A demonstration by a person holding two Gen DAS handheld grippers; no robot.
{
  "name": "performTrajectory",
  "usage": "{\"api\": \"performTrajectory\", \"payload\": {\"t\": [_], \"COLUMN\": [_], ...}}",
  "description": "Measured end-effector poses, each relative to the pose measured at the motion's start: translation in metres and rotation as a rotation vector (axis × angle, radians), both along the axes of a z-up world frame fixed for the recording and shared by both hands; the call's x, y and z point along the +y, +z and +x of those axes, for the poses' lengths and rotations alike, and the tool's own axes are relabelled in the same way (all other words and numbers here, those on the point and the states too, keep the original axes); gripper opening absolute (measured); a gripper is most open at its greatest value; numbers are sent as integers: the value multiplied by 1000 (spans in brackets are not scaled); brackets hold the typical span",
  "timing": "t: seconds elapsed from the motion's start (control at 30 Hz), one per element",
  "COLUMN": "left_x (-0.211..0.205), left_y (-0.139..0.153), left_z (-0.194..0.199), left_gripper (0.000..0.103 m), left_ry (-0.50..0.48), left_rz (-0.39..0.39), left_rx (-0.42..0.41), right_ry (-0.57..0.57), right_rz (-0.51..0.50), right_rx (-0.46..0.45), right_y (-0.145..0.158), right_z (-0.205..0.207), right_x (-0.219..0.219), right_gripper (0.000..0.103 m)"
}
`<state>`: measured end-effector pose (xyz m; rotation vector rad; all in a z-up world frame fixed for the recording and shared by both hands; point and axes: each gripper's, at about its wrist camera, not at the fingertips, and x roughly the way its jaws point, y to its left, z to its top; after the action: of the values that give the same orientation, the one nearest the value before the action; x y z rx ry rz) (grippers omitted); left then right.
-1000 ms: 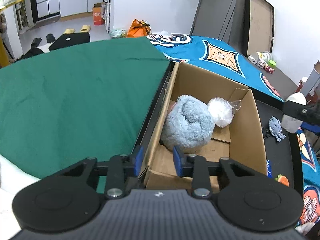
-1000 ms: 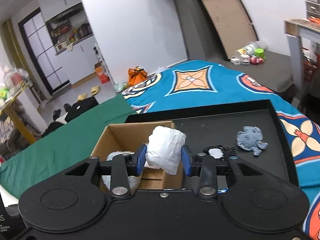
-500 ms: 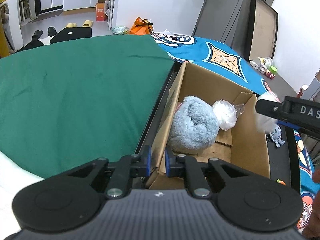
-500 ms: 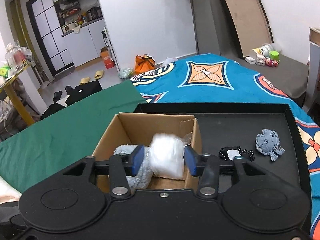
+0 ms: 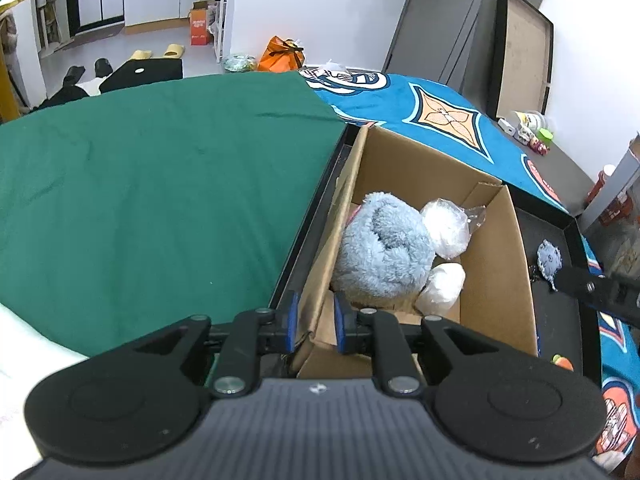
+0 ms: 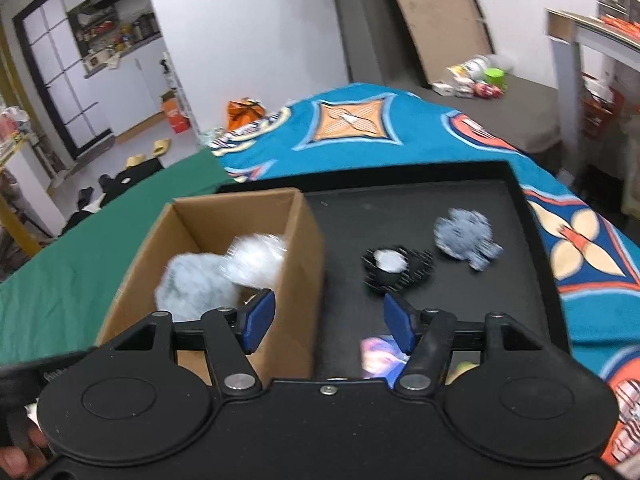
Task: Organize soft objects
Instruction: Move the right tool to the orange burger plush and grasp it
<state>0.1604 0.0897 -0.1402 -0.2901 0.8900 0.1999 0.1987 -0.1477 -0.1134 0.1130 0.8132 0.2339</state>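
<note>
1. My left hand-held gripper [image 5: 314, 322] is clenched on the near left wall of the cardboard box [image 5: 496, 264], one pad outside and one inside, steadying it; its jaws are easing apart a little but the wall is between them.
2. My right hand-held gripper [image 6: 326, 322] is released and empty, its jaws opening, poised over the box's right wall where it meets the black tray [image 6: 500, 312].
3. The box sits at the tray's left edge and holds the fluffy blue roll [image 5: 384, 252] and two white wrapped bundles [image 5: 442, 284].
4. The things to be gathered lie on the tray's open right half: the black and white pom [image 6: 394, 266] just ahead and slightly right of my right jaws, and the small grey plush [image 6: 466, 238] beyond it toward the tray's far right corner.
5. I judge the right hand nearer to both. The pom looks roughly round, so no axis matters; the blurred plush stretches toward the right edge.
</note>
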Motion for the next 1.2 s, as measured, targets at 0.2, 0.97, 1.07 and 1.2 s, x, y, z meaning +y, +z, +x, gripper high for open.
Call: {"api": "performTrajectory", "payload": {"t": [0.2, 0.97, 1.07, 1.2], "left_x": [-10, -47, -49, -53], "left_y": [6, 10, 9, 9], "left_z": [-4, 1, 3, 6], "left_gripper": [33, 72, 72, 72], "left_ry": [-16, -85, -87, -88], "left_rz": [57, 218, 233, 258], "left_rx": [-2, 56, 63, 73], "right_ry": [-69, -226, -237, -275], "right_rz": [8, 72, 88, 99], "right_rx": [32, 164, 187, 226], "right_y": [-9, -54, -60, -70], "right_z": [-12, -14, -13, -9], "right_x": [-25, -88, -92, -96], "right_gripper": [67, 66, 66, 60]}}
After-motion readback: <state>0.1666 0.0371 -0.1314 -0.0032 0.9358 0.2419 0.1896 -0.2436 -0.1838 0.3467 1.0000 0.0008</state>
